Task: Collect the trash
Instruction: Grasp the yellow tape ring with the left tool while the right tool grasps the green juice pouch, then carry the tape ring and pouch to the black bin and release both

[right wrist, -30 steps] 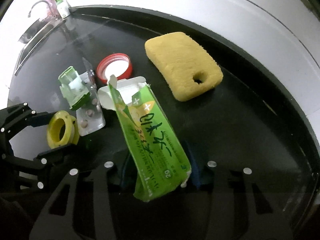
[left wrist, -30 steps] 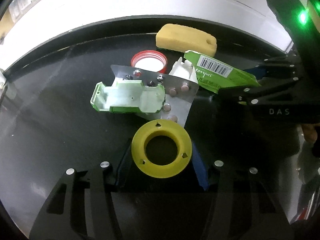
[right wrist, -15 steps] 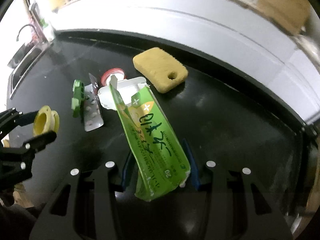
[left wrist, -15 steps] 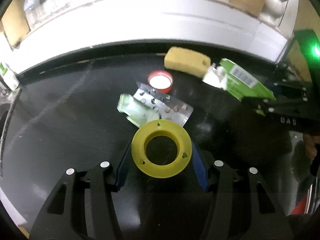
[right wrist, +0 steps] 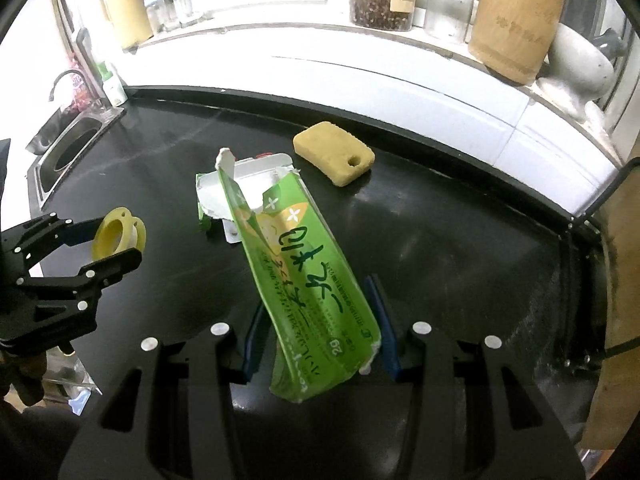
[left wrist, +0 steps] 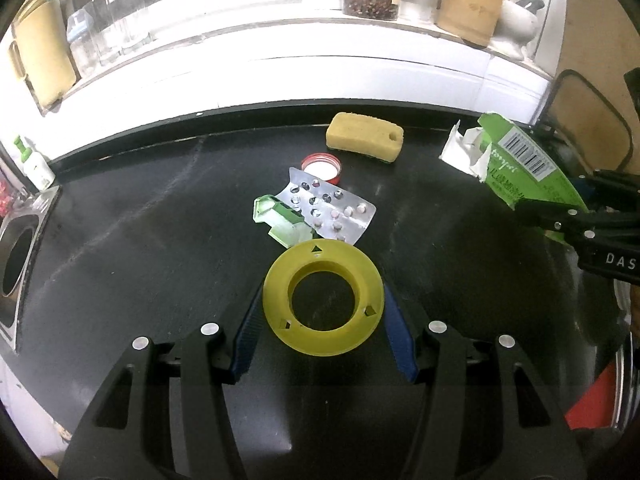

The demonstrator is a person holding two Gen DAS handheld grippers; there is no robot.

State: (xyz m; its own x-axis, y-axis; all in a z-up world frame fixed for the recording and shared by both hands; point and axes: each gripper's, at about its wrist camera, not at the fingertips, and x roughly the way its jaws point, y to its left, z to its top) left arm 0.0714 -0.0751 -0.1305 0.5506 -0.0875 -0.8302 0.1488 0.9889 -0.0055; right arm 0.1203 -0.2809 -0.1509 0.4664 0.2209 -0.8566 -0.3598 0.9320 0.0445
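My left gripper [left wrist: 323, 312] is shut on a yellow plastic ring [left wrist: 280, 300] and holds it above the black countertop [left wrist: 140, 248]. My right gripper [right wrist: 316, 332] is shut on a torn green carton [right wrist: 296, 264], also lifted; the carton shows at the right of the left wrist view [left wrist: 520, 168]. On the counter lie a silver pill blister pack [left wrist: 332, 212], a green plastic piece [left wrist: 280, 220], a red lid [left wrist: 322, 166] and a yellow sponge [left wrist: 364, 136]. The ring also shows in the right wrist view [right wrist: 118, 232].
A sink [right wrist: 68, 152] is set in the counter's left end, with a soap bottle [left wrist: 34, 164] beside it. A white ledge [right wrist: 360, 36] behind holds jars, glasses and a wooden holder. A wire frame [left wrist: 588, 120] stands at the right.
Both grippers have risen and pulled back from the counter with the ring and the carton. The remaining items look smaller and farther away.
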